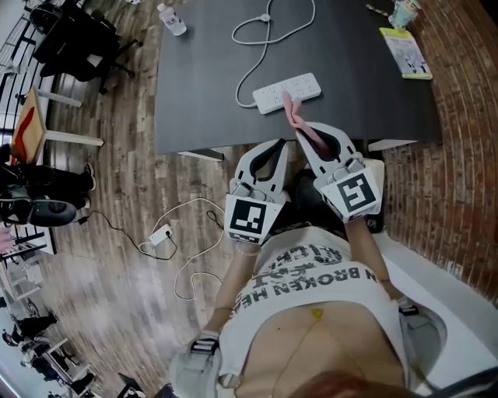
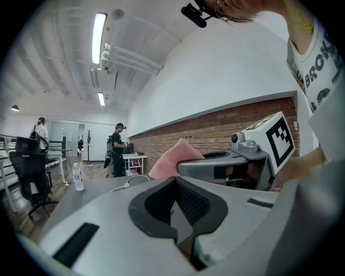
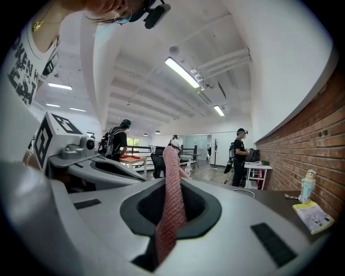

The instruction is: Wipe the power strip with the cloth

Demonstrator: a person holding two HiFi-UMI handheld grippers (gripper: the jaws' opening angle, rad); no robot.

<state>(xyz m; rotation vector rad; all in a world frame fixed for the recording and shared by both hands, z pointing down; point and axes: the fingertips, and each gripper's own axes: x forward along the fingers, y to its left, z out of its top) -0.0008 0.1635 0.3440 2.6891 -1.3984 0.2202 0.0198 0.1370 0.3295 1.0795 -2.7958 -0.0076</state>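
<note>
A white power strip (image 1: 286,92) lies on the dark table (image 1: 194,85), and its cord loops toward the far edge. My right gripper (image 1: 315,134) is shut on a pink cloth (image 1: 302,124) over the table's near edge. The cloth's free end reaches the strip's near side; I cannot tell if it touches. In the right gripper view the cloth (image 3: 171,199) stands up between the shut jaws of that gripper (image 3: 171,186). My left gripper (image 1: 274,148) hangs just left of it, off the table's edge. Its jaws (image 2: 177,180) are shut on nothing, and the cloth (image 2: 173,157) shows beyond them.
A water bottle (image 1: 172,19) stands at the table's far left. A yellow booklet (image 1: 405,52) and a small cup (image 1: 404,12) sit at the far right. On the wooden floor lie a charger with its cable (image 1: 159,235), and an office chair (image 1: 74,39) stands nearby. Several people stand in the room's background.
</note>
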